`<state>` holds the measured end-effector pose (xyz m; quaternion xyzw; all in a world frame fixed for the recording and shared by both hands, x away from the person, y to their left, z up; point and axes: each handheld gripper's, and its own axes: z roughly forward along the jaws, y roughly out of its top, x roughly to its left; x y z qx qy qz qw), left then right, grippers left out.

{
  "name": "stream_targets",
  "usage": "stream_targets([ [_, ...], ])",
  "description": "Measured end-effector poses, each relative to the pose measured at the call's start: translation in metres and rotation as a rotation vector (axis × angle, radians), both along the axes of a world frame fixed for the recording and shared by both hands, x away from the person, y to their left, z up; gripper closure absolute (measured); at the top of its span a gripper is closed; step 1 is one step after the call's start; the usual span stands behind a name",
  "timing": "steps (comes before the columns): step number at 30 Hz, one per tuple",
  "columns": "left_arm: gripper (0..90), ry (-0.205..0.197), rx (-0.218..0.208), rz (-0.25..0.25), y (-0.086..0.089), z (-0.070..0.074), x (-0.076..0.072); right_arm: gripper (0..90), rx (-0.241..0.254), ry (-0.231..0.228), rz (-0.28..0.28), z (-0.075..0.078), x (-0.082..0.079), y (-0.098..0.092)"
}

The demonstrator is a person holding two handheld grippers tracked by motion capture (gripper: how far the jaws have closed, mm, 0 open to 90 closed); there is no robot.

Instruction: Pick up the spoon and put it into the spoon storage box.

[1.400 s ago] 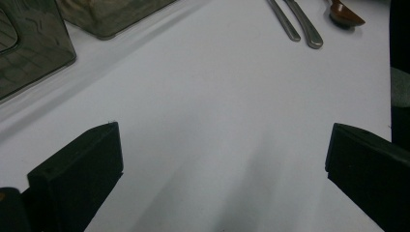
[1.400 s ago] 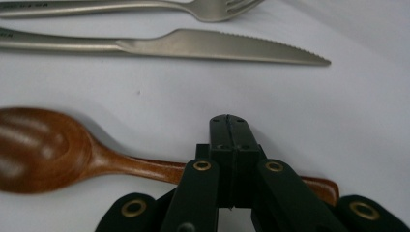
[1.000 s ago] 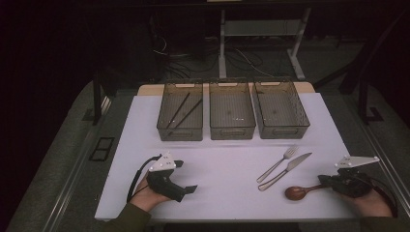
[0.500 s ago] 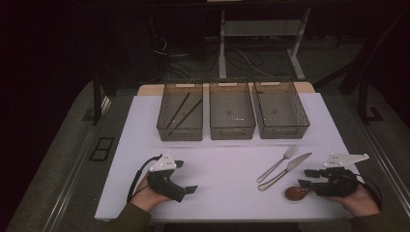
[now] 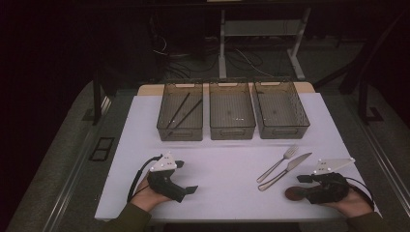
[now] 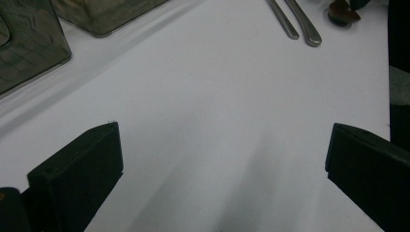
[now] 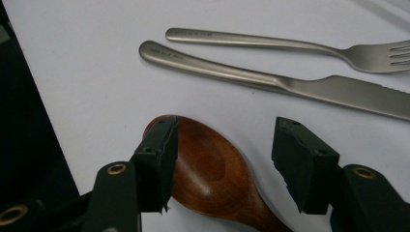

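Observation:
A brown wooden spoon (image 7: 208,169) lies on the white table near its front right corner, bowl (image 5: 291,194) pointing left. My right gripper (image 7: 225,140) straddles the bowl. Its jaws have just been opening: the left pad sits at the bowl's edge and the right pad stands clear of it. In the high view my right gripper (image 5: 300,187) points left over the spoon's handle. My left gripper (image 5: 186,176) rests at the front left. Its jaws (image 6: 222,159) are wide open over bare table.
A steel fork (image 5: 278,163) and knife (image 5: 285,170) lie side by side just beyond the spoon. Three clear bins stand in a row at the back: the left bin (image 5: 164,130) holds dark chopsticks (image 5: 181,108), beside the middle bin (image 5: 232,134) and the right bin (image 5: 283,133).
My right gripper has slid left along the spoon toward its bowl, and its jaws have gone from shut to open. The left gripper has stayed put.

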<state>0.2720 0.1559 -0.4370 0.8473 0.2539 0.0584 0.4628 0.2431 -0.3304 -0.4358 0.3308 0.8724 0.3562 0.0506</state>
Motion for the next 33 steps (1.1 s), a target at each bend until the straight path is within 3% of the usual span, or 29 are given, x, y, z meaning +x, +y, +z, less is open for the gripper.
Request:
stream_targets([
  [12, 0.0, 0.0, -0.001, 0.001, 0.0001, 0.0, 0.0, 42.6, -0.064, 0.011, 0.063, -0.0057, -0.003, 0.0028],
  [20, 0.0, -0.001, 0.001, 0.001, -0.0003, 0.0001, -0.0002, 54.8, -0.067, 0.006, 0.126, -0.0056, -0.0059, 0.0021],
  [33, 0.0, -0.002, 0.005, 0.001, -0.0004, 0.0002, -0.0003, 70.0, -0.047, 0.013, 0.153, -0.0049, -0.007, -0.0046],
])
